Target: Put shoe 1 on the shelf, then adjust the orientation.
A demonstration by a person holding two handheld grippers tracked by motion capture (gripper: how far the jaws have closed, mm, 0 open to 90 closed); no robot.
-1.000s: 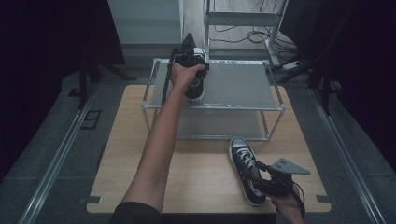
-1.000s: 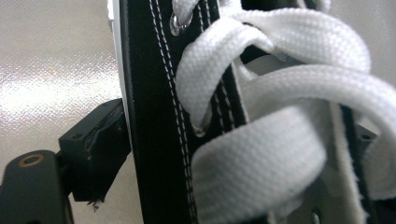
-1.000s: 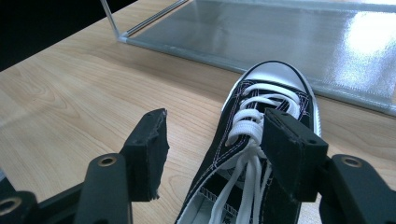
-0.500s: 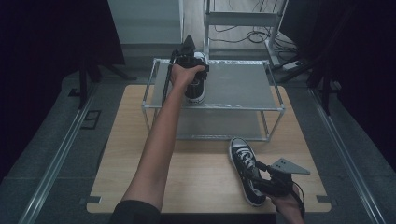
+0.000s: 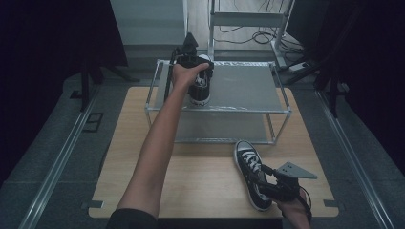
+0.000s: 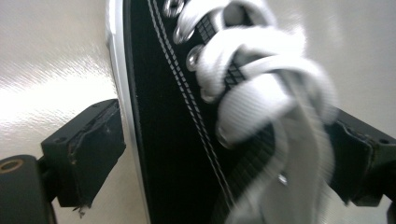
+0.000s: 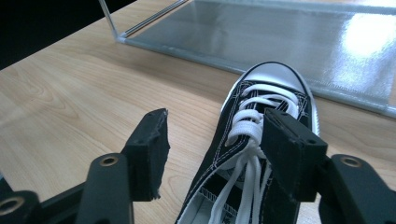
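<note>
My left tongs (image 5: pixel 200 78) straddle a black sneaker (image 5: pixel 200 86) near the left front edge of the rack's (image 5: pixel 248 107) top shelf; their jaws have just been opening and stand released beside it. My right tongs (image 5: pixel 267 186) sit unclenched around the second sneaker (image 5: pixel 248 164) near the worktop's (image 5: pixel 191 181) front right edge. Bare wood lies to its left. Motion blur smears the laces, and no writing is legible.
</note>
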